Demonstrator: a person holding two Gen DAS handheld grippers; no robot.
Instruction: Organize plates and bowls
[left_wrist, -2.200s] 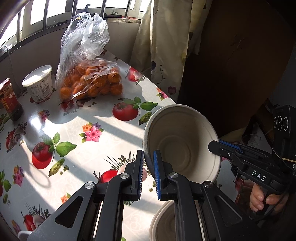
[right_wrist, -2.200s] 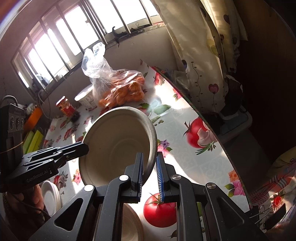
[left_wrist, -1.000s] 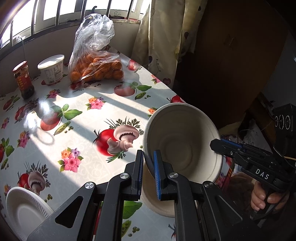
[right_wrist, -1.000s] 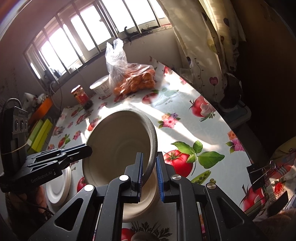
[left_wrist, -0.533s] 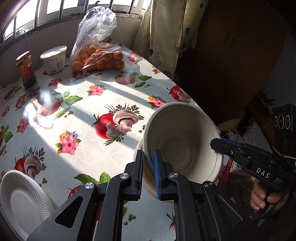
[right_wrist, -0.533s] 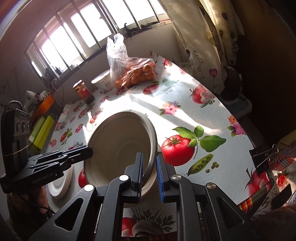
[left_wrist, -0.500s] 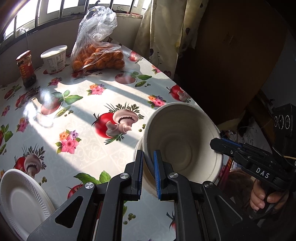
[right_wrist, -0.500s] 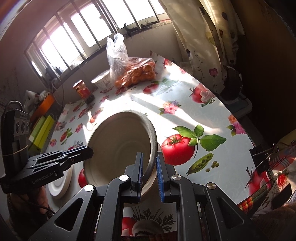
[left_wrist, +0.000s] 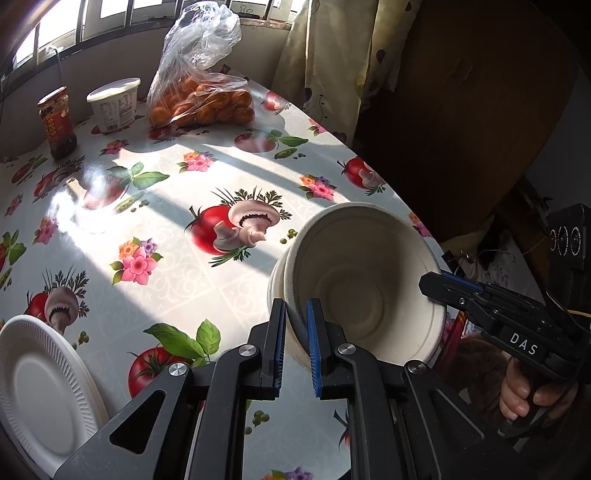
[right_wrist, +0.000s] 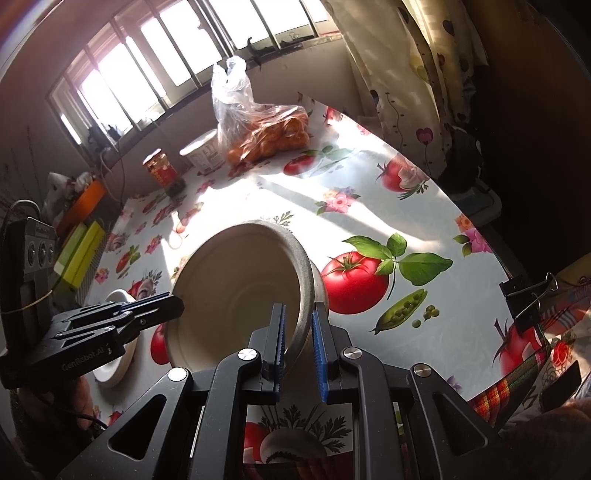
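Both grippers lower the tilted bowl onto a second bowl.

Left wrist view: the left gripper (left_wrist: 296, 345) has its jaws narrowed on the near rim of the bowl (left_wrist: 364, 280), while the right gripper (left_wrist: 439, 282) pinches the far rim. Half a second ago the bowl hung a touch higher; now it has sunk, tipped, into the lower bowl (left_wrist: 275, 280), whose rim peeks out just left of it near the worktop (left_wrist: 177, 206) edge. A white plate (left_wrist: 40, 398) lies well left of the bowl.

Right wrist view: the right gripper (right_wrist: 298, 345) clamps the bowl (right_wrist: 240, 288) wall, the left gripper (right_wrist: 173, 304) opposite it. The bowl looks nearly nested, so I judge that levelling and release come next.
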